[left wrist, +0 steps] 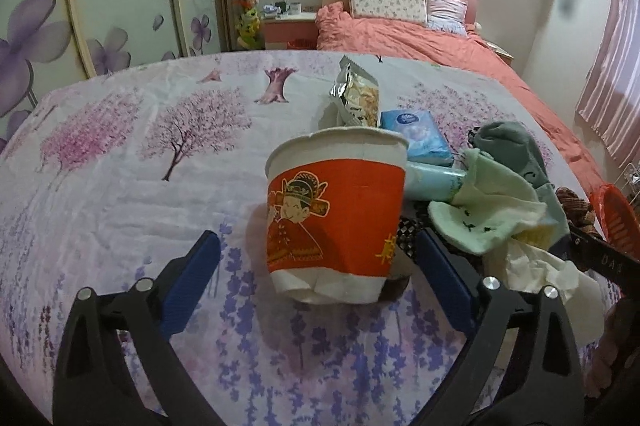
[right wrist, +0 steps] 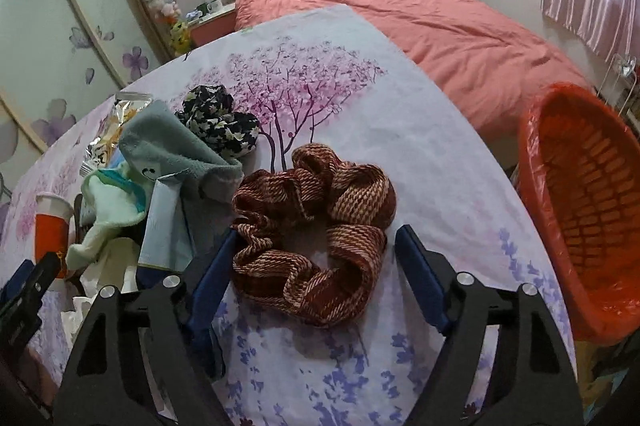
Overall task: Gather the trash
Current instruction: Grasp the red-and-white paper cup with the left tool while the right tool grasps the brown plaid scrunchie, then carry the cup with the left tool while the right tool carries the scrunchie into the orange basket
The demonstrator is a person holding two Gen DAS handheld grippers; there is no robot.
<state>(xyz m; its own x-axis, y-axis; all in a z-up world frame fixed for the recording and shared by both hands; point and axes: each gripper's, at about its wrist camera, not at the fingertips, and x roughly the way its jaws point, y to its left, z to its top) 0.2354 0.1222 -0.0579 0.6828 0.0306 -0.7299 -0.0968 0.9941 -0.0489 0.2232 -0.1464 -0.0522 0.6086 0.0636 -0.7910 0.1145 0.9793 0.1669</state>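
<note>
A red and white paper cup (left wrist: pixel 336 214) stands on the flowered tablecloth (left wrist: pixel 120 186), between the blue pads of my open left gripper (left wrist: pixel 318 250), which do not touch it. The cup also shows in the right wrist view (right wrist: pixel 51 230). A foil snack bag (left wrist: pixel 356 96), a blue tissue pack (left wrist: pixel 416 134) and crumpled white paper (left wrist: pixel 536 274) lie behind and right of it. My right gripper (right wrist: pixel 316 250) is open around a brown striped scrunchie (right wrist: pixel 316 226), fingers apart from it. An orange basket (right wrist: pixel 588 210) with a red bag liner stands at the table's right edge.
A grey-green towel (right wrist: pixel 176 150), pale green cloth (right wrist: pixel 108 214), a light blue box (right wrist: pixel 164 226) and a black floral scrunchie (right wrist: pixel 220 122) are piled left of the brown scrunchie. A bed with a pink cover (right wrist: pixel 440 22) lies beyond the table. Wardrobe doors (left wrist: pixel 120 6) stand on the left.
</note>
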